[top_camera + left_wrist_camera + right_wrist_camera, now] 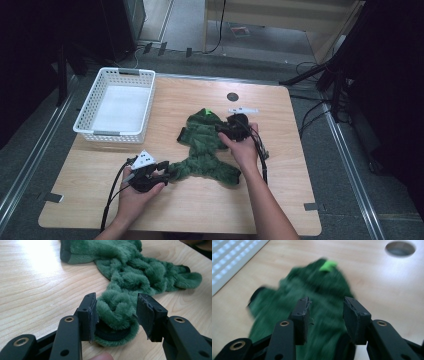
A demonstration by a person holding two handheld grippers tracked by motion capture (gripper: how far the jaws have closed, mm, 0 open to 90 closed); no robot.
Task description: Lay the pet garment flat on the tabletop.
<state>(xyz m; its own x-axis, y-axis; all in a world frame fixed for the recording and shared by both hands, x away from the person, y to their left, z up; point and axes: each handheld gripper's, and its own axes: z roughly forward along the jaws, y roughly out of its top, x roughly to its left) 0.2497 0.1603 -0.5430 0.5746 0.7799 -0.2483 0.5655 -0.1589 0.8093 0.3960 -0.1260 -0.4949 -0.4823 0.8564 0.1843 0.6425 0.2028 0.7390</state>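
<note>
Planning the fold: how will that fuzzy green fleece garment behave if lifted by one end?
The fuzzy green fleece garment lies crumpled in soft folds, so it probably droops limply. Its thick pile bulges between the left gripper jaws, suggesting it squashes easily and likely grips rather than slips.

Garment (205, 147) lies mid-table (280, 200); basket (118, 105) sits left, perhaps overhanging the edge.

Looks like a lab recording cell, not a home. I'm at a bare wooden table (200, 200) with a cable grommet hole (232, 96) beyond my right tool (231, 131). Metal floor rails (30, 165) run on both sides of me, dark stand legs (320, 75) and loose cables (310, 117) off to my right tool's side, grey carpet (350, 200) all around.
</note>
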